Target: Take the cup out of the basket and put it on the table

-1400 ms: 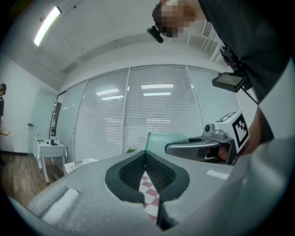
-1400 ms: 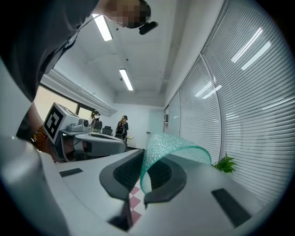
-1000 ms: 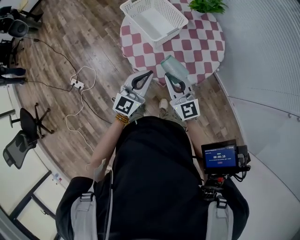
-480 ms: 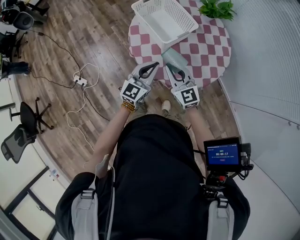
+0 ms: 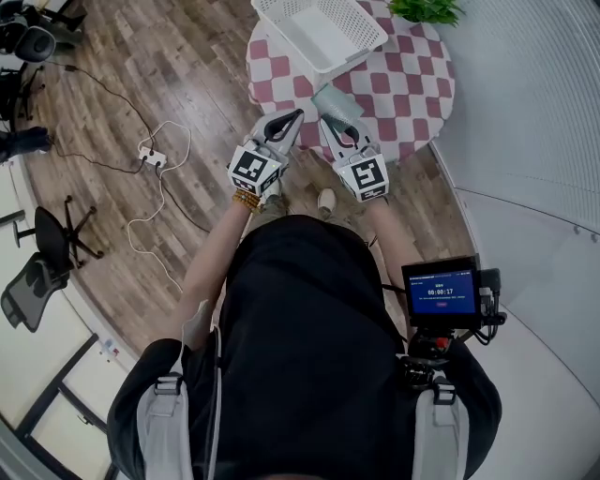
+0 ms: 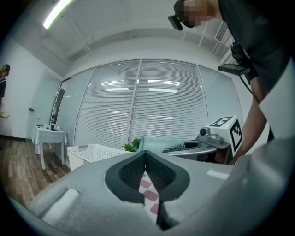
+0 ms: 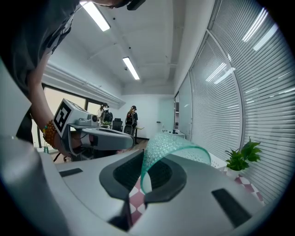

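Looking down, head view: left gripper (image 5: 298, 115) and right gripper (image 5: 330, 120) are side by side, both pointing at the near edge of the round checkered table (image 5: 412, 84)
Cup, head view: a pale green cup (image 5: 336, 100) sticks out from the tip of the right gripper, over the table's near edge; whether its base touches the cloth cannot be told
Basket, head view: the white basket (image 5: 354, 52) stands further back on the table, apart from the cup, with a green plant (image 5: 422, 9) beside it at the far rim
Floor, head view: wooden floor (image 5: 187, 75) with a power strip (image 5: 148, 150) and its white cable, well apart from the table
Left claw, left gripper view: jaws pressed together at the tips, nothing between them, only checkered cloth showing below through the gap
Beyond it, left gripper view: the right gripper with its marker cube (image 6: 228, 129) is just beside on the right, carrying the cup; basket and plant lie behind, before window blinds (image 6: 156, 101)
Right claw, right gripper view: jaws narrow, pinching the cup's thin wall at the rim; the dimpled green wall curves up and to the right out of the pads
Beyond it, right gripper view: the left gripper is near on the left, the plant on the right, and two people (image 7: 131, 115) stand far back in the room
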A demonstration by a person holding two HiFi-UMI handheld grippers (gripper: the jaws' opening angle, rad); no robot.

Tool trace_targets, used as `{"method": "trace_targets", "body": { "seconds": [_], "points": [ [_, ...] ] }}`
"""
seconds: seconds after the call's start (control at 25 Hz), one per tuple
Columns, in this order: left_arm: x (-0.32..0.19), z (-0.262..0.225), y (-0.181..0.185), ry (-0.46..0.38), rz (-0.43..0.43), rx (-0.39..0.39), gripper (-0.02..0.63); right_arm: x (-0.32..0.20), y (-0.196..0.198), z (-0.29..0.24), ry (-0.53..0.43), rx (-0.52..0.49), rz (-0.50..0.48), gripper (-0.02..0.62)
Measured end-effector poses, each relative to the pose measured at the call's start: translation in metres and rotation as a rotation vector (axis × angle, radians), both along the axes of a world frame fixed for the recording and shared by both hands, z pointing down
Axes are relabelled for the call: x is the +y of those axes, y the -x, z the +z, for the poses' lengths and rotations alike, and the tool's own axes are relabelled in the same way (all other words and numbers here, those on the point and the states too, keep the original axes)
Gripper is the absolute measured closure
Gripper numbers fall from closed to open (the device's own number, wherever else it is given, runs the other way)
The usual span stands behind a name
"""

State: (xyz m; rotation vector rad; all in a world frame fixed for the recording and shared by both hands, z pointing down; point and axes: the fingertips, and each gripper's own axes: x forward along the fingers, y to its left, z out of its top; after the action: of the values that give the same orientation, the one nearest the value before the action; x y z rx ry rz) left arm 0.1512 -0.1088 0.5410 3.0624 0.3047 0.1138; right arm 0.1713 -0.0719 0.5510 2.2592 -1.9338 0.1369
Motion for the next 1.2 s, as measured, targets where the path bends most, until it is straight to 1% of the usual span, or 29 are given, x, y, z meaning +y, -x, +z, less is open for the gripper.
{"method": "trace_targets", "body": {
  "seconds": [0.36,0.6,1.2],
  "points": [
    [0.012,-0.004,-0.005,0.01,0.025,0.009,0.601,0.007,0.001,0.003,0.01,0.004,-0.008,0.572],
    [0.016,-0.005,-0.007,-0.001,0.036,0.017,0.601,0.007,0.003,0.004,0.011,0.018,-0.015,0.572],
    [0.014,-0.005,-0.004,-0.005,0.033,0.021,0.601,0.001,0.008,0.002,0.021,0.024,-0.052,0.572]
  ]
}}
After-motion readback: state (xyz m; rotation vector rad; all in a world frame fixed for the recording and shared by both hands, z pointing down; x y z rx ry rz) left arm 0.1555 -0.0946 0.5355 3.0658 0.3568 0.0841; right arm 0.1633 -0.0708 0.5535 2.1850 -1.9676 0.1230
